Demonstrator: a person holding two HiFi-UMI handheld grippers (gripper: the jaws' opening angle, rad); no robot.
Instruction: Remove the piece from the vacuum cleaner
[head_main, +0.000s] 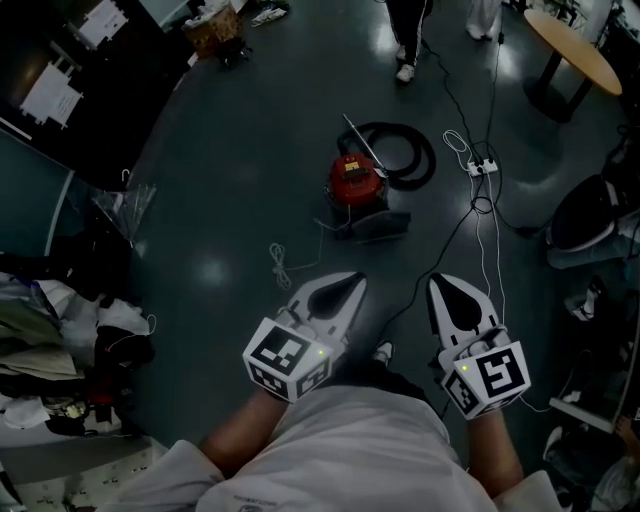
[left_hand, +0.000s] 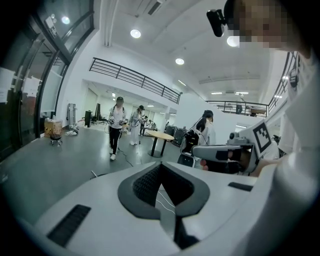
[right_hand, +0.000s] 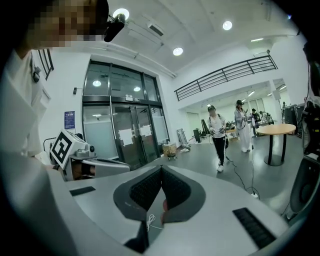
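Note:
A red canister vacuum cleaner (head_main: 356, 180) stands on the dark floor ahead of me, with its black hose (head_main: 408, 156) coiled behind it and a thin metal tube (head_main: 360, 138) leaning over it. A dark flat part (head_main: 376, 226) lies at its front. Both grippers hang close to my body, well short of the vacuum. My left gripper (head_main: 352, 282) is shut with nothing in it, its pads meeting at the tip (left_hand: 161, 164). My right gripper (head_main: 440, 283) is shut and empty too, seen the same way (right_hand: 161, 167).
A white power strip (head_main: 482, 167) and long cables trail on the floor right of the vacuum. A loose white cord (head_main: 280, 265) lies just left of my path. Clutter (head_main: 60, 340) piles at the left. A round wooden table (head_main: 572, 48) and a person's legs (head_main: 405, 40) are farther off.

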